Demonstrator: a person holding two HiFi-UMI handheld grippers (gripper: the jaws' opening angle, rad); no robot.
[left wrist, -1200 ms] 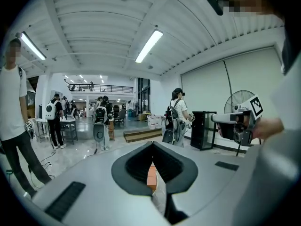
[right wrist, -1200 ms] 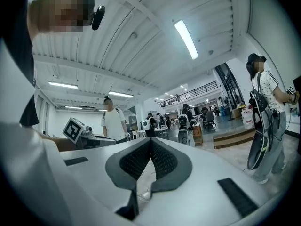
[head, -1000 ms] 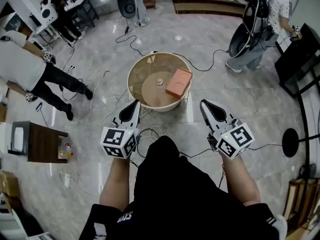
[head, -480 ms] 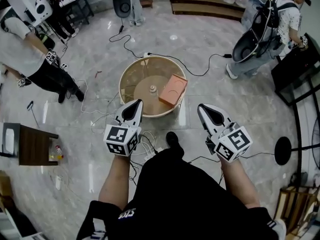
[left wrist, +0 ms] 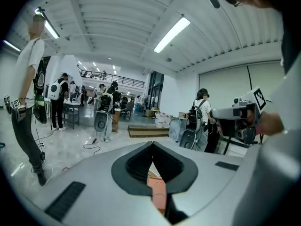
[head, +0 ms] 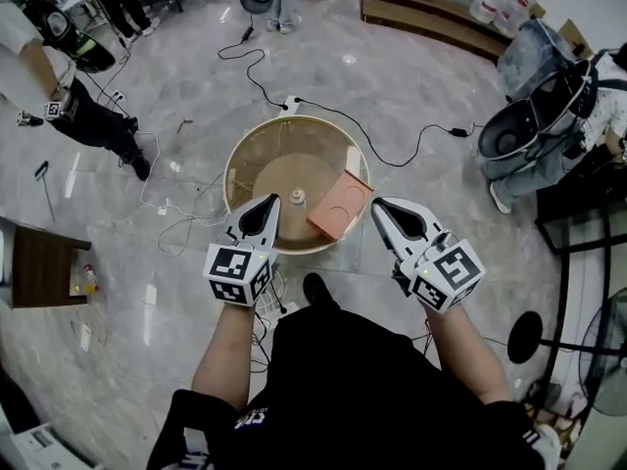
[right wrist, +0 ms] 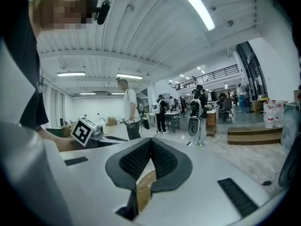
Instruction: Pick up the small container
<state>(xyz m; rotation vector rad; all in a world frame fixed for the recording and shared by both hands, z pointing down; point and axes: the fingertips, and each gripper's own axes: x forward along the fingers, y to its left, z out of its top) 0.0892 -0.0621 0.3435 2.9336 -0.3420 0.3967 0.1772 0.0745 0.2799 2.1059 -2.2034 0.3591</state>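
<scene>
Head view puts the small container [head: 297,198] in the tub [head: 240,155] just right of the clenched left tongs [head: 267,207], farther from the clenched right tongs [head: 381,209].

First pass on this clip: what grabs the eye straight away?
A round beige tub sits on the marble floor mid-frame, with a small white container at its centre and an orange box at its right side. The left gripper and right gripper hang over its near rim, both shut and empty.
</scene>
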